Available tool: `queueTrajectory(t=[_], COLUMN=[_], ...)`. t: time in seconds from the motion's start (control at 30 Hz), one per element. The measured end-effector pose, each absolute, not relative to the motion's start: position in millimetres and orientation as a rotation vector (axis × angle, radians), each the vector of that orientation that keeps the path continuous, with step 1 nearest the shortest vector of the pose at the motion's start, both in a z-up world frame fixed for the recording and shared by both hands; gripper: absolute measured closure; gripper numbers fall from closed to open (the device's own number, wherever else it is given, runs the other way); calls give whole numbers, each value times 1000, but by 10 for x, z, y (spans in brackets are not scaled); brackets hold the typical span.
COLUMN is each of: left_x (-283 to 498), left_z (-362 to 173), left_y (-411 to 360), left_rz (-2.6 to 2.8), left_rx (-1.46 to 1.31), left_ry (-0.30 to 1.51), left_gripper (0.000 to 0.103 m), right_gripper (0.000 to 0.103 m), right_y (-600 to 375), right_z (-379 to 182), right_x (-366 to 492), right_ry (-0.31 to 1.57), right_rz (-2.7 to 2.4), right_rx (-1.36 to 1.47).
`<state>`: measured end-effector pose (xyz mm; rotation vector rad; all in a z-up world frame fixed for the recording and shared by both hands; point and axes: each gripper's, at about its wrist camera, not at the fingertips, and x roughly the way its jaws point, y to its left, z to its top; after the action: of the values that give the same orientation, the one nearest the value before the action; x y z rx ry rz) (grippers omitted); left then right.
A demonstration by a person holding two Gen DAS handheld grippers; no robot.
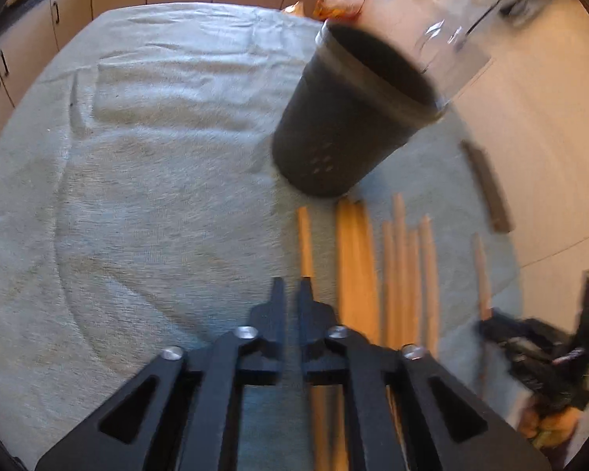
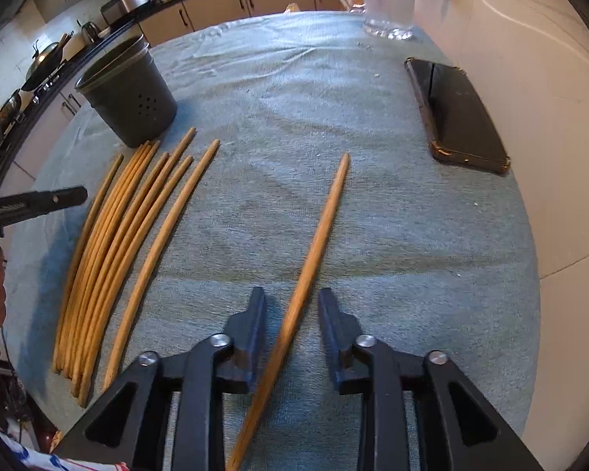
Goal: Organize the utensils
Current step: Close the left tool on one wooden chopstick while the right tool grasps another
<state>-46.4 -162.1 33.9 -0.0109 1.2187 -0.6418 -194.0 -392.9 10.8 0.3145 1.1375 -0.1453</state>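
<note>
my right tongs (image 2: 288, 306): wide, straddling a lone chopstick (image 2: 318, 235)
my left tongs (image 1: 290, 294): narrow, holding nothing
holder (image 2: 127, 92): upright beside chopstick bundle (image 2: 125, 227)

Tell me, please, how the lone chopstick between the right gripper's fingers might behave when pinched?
The lone chopstick looks thin, round and tapered, so it may roll on the cloth. It looks rigid, probably wood, and likely light. The open right gripper straddles its thicker end, so the tip may droop.

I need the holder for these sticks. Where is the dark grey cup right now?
In the right wrist view the dark grey perforated plastic cup stands upright at far left on the towel, touching the wooden chopstick bundle's far tips.
</note>
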Motion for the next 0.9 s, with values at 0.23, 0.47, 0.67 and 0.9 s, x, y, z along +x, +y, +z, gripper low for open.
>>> queueTrajectory(t=[0.23, 0.47, 0.67, 0.9], left_x=[-573, -513, -462, -466], left_z=[350, 156, 183, 184], left_y=[-1820, -1828, -1697, -1913], left_rz=[-671, -659, -656, -622], left_rx=[39, 63, 79, 213], left_ry=[1206, 1270, 1274, 1293], left_gripper=[67, 97, 97, 97], right_gripper=[61, 62, 62, 62], right_y=[-3813, -3847, -3857, -3869], right_z=[91, 105, 113, 99], right_x=[-1936, -1958, -1933, -1566], right_ry=[1122, 1129, 1155, 1300], right_rz=[-160, -146, -133, -136], right_rx=[259, 277, 279, 177])
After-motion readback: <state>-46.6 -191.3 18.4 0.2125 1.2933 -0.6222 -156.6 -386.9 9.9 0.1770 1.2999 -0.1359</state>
